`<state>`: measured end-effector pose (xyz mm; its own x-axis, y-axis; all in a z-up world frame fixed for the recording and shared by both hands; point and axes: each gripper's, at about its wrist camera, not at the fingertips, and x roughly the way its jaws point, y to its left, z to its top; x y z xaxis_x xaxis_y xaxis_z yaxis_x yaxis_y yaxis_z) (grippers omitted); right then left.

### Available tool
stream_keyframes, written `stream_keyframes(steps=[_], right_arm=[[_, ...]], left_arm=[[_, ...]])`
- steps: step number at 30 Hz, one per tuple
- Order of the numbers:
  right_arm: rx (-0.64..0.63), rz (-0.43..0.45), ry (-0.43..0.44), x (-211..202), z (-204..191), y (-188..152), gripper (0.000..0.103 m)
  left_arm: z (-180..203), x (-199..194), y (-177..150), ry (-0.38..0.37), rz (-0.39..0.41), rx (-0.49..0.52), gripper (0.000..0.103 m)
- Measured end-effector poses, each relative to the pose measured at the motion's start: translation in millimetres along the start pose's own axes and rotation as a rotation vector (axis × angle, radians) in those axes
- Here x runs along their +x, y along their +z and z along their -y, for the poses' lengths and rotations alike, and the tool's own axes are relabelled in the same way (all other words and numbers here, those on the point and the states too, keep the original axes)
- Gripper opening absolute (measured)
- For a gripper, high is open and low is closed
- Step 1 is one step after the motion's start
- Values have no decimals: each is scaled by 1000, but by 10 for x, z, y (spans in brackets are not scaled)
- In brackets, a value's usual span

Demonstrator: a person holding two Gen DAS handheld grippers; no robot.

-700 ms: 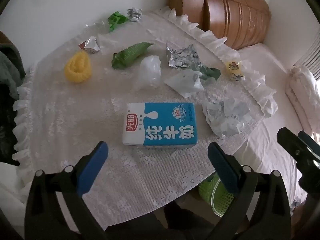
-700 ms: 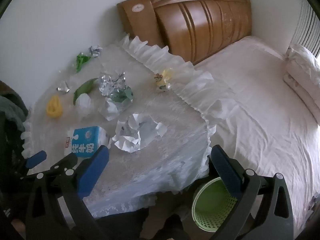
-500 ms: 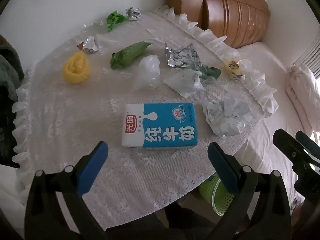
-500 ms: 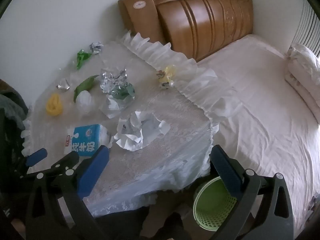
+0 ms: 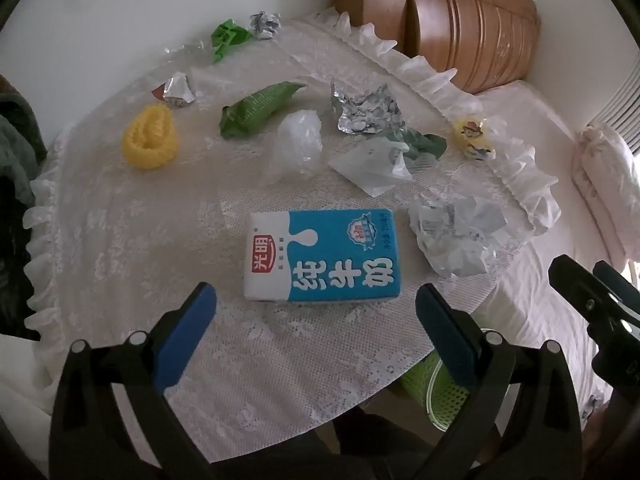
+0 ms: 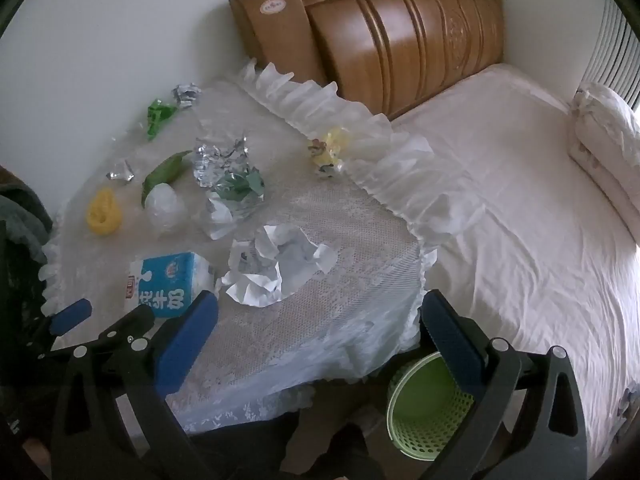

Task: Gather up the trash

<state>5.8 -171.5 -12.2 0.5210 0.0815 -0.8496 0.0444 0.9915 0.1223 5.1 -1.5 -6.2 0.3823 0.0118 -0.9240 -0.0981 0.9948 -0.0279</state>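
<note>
Daylight enters from the right; I see the brightest patch on the bed sheet [image 6: 624, 264] at the frame edge, nearly blown out. Room otherwise dim, bluish cast, soft shadows. Foil wrapper [image 5: 366, 110] gives small glints. Strong fisheye bending at the rims, black vignette in all corners. Milk carton [image 5: 324, 256] print reads sharp in the left view. I note dark, low-detail gripper bodies.

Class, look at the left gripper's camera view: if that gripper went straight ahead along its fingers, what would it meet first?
Most likely the milk carton, which lies flat on the lace tablecloth, centred just beyond the open left gripper. Depth is hard to judge in a fisheye view, so a steep approach might touch the cloth first.
</note>
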Motion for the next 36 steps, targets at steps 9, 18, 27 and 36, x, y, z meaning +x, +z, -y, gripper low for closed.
stream_keyframes(steps=[9, 18, 27, 36], right_arm=[[-11, -8, 3, -4, 0, 2, 101], [-14, -14, 2, -5, -6, -2, 101], [-15, -16, 2, -8, 3, -5, 101], [-18, -17, 3, -6, 7, -15, 101]], left_arm=[[-35, 41, -19, 2, -8, -1, 95], [-37, 27, -7, 4, -10, 0, 95], [-45, 25, -2, 3, -10, 3, 95], [-47, 26, 9, 3, -12, 3, 95]])
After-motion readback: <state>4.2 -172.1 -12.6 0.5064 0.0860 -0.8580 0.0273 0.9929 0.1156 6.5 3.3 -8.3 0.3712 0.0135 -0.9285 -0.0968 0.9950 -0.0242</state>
